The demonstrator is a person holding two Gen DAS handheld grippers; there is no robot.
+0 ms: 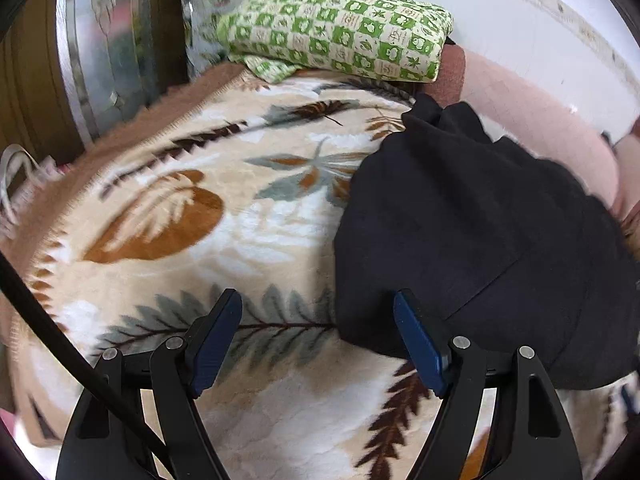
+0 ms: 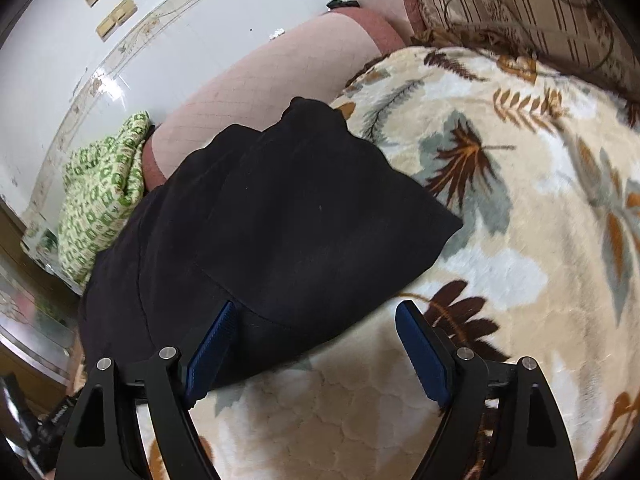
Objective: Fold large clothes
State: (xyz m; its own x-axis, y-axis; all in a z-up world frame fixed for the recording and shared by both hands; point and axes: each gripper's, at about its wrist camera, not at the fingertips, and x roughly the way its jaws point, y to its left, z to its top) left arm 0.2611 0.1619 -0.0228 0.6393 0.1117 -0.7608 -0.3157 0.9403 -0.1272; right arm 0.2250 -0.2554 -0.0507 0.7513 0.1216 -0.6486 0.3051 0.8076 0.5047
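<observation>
A black garment [image 1: 472,240] lies folded into a compact bundle on a cream blanket with a leaf print [image 1: 224,216]. In the left wrist view it fills the right side; my left gripper [image 1: 318,320] is open and empty, with its right finger just over the garment's near left edge. In the right wrist view the black garment [image 2: 272,220] sits centre-left on the blanket [image 2: 520,220]; my right gripper [image 2: 316,332] is open and empty above the garment's near right edge, its left finger over the cloth.
A folded green-and-white checked cloth [image 1: 340,24] lies at the far end of the blanket, also seen in the right wrist view [image 2: 100,196]. A pink cushion roll [image 1: 540,120] runs behind the garment against a white wall. A striped cushion [image 2: 520,4] lies far right.
</observation>
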